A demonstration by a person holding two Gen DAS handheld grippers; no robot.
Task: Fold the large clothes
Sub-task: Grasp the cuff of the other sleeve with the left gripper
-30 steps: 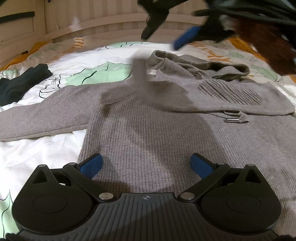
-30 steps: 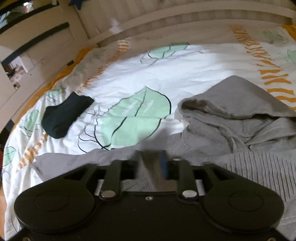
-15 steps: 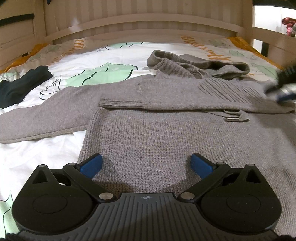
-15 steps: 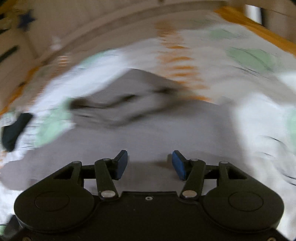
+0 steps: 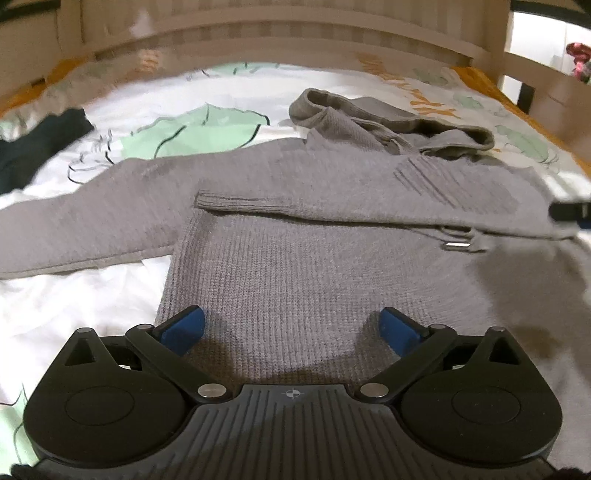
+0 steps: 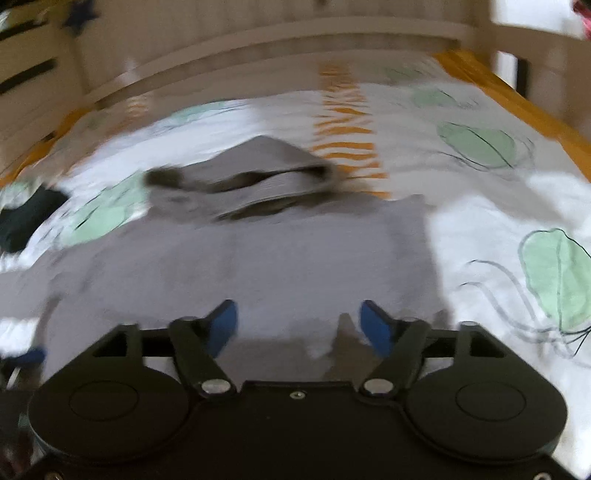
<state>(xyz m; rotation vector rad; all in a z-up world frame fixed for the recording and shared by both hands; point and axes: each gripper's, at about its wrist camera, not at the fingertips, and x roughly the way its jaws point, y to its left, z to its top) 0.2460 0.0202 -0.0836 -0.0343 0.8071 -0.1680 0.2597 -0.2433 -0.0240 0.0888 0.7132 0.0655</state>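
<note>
A grey knitted hoodie (image 5: 295, 266) lies flat on the bed, hood (image 5: 388, 118) toward the headboard. One sleeve (image 5: 332, 206) is folded across the chest; the other sleeve (image 5: 81, 229) stretches out to the left. My left gripper (image 5: 291, 328) hovers open over the hoodie's lower body, nothing between its blue pads. In the blurred right wrist view, my right gripper (image 6: 299, 325) hangs over the hoodie (image 6: 240, 266) near its right side; its jaws are opening and hold nothing. Part of the right gripper (image 5: 570, 214) shows at the far right of the left wrist view.
The bed has a white sheet (image 5: 184, 96) printed with green leaves and orange stripes. A dark green garment (image 5: 33, 144) lies at the left. A wooden headboard (image 5: 295, 33) runs along the back, and a wooden side rail (image 6: 517, 92) along the right.
The right gripper let go of the sleeve, which now lies folded across the chest, and swung to the hoodie's right side while its jaws spread. The left gripper stayed put.
</note>
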